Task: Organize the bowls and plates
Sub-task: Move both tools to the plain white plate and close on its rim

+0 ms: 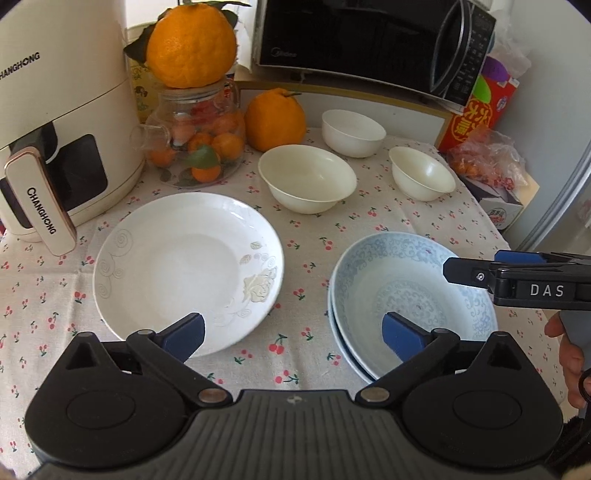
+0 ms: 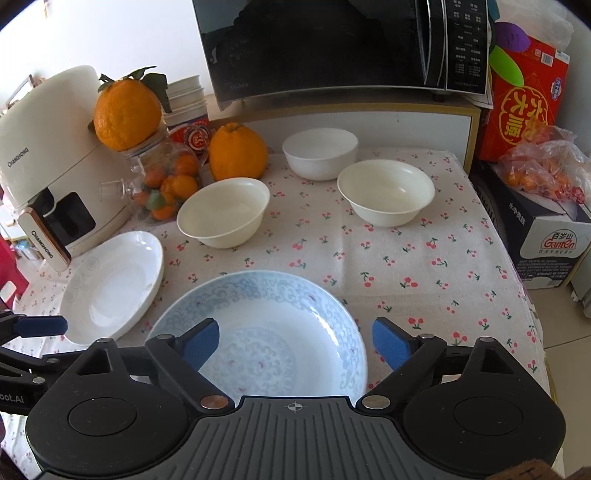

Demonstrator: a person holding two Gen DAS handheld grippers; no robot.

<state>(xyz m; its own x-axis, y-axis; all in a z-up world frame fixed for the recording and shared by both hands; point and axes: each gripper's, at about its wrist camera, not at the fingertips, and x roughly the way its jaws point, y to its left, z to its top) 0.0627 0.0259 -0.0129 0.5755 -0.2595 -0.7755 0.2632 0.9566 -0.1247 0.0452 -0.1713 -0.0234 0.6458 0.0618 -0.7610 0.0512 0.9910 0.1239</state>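
You have bright, even daylight in both views, strongest from the upper left, where the wall (image 2: pixel 110 33) washes out. Shadows under the bowls are soft. A pale sheen sits on the white plate (image 1: pixel 184 266), and the microwave door (image 2: pixel 314 48) shows dim reflections. Fisheye bending curves the edges; corners are black. Focus is sharp.

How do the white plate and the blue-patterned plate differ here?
The white plate has pale embossed swirls and a rose; the blue-patterned plate has blue scrollwork throughout. The white plate lies alone on the cloth; the blue-patterned plate sits stacked on another plate. Both are round, deep and empty.
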